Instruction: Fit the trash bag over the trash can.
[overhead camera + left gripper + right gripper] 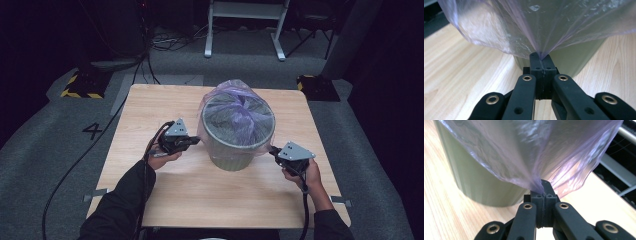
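Already the purple bag (235,112) drapes over the bin (231,150) mid-table. The left gripper (541,58) and right gripper (543,187) each pinch its hem, near the bin's base; pulling it snug likely remains.

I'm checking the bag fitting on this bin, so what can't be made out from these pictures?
- Inside of the bin: high view, the purple bag bunches across the mouth.
- Bin's rim: left gripper view and right gripper view, draped film covers it.
- Bag's edge in the left gripper and right gripper: shut jaws hide it.
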`<move>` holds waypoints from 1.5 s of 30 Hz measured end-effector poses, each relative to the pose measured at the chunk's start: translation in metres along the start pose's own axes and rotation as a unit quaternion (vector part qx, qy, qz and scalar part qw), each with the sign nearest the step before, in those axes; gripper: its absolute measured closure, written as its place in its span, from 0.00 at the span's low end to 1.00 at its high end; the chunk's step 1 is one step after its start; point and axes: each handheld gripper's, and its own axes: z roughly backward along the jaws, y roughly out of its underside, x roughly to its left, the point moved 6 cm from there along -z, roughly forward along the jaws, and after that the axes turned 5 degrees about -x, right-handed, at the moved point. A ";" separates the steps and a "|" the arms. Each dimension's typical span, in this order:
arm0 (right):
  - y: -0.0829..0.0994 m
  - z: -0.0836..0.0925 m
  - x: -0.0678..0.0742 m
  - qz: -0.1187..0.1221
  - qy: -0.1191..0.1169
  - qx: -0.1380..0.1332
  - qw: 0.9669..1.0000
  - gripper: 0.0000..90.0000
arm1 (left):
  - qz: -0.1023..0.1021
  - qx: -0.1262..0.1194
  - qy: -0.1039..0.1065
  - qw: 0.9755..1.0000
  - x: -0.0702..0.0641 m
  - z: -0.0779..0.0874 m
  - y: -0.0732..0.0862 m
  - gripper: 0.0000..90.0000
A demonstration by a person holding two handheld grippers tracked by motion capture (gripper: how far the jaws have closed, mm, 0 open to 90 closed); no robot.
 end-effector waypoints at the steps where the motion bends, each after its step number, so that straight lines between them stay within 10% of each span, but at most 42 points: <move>1: 0.003 -0.002 0.001 0.000 -0.004 0.004 1.000 1.00 | 0.001 0.010 -0.002 1.000 0.000 -0.003 0.004 1.00; 15: 0.030 -0.031 -0.003 -0.082 -0.052 0.031 0.995 0.98 | 0.028 0.039 -0.025 0.999 0.010 -0.028 0.031 1.00; 22: 0.028 -0.013 -0.009 -0.107 -0.066 0.007 0.992 0.45 | 0.036 0.013 -0.028 0.999 0.009 -0.020 0.025 1.00; 31: 0.025 0.038 -0.023 -0.117 -0.089 -0.033 0.989 0.25 | 0.035 0.009 -0.039 0.999 0.012 -0.011 0.023 1.00; 37: -0.018 0.063 -0.041 -0.109 -0.073 -0.090 0.987 0.30 | 0.035 0.005 -0.039 0.999 0.012 -0.009 0.022 0.98; 45: -0.089 0.043 -0.073 -0.100 -0.036 -0.121 0.987 0.38 | 0.030 -0.002 -0.035 0.999 0.010 -0.010 0.020 0.97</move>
